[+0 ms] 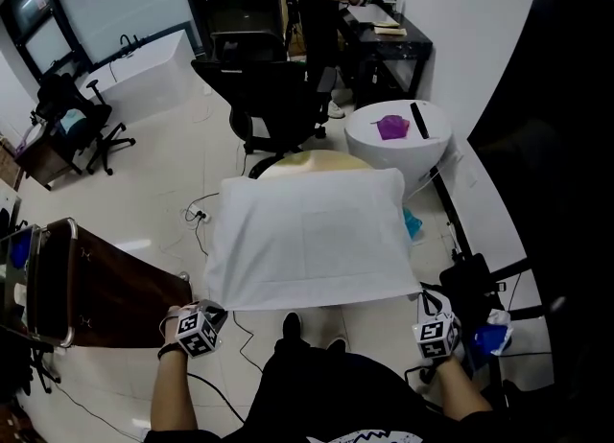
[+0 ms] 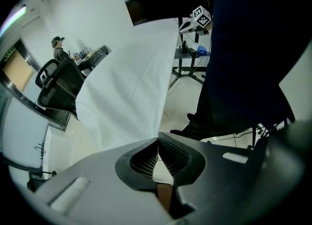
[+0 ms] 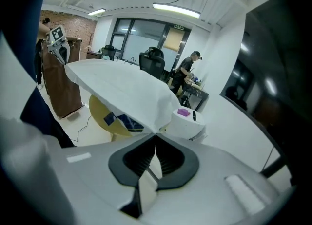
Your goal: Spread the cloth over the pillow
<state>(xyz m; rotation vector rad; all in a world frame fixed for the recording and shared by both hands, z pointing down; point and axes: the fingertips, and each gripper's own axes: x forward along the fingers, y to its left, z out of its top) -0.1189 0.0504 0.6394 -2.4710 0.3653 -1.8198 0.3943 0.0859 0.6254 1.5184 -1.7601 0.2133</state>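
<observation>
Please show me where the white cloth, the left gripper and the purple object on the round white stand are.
white cloth (image 1: 307, 240), head view, middle of the spread sheet.
left gripper (image 2: 158, 140), left gripper view, where its closed tips pinch the cloth.
purple object (image 1: 392, 127), head view, its centre.

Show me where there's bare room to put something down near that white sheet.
Bare floor lies left of the cloth, between the black chair and the brown cabinet, apart from a cable. The white round table has free rim room. Right of the cloth, a black stand crowds the floor.
</observation>
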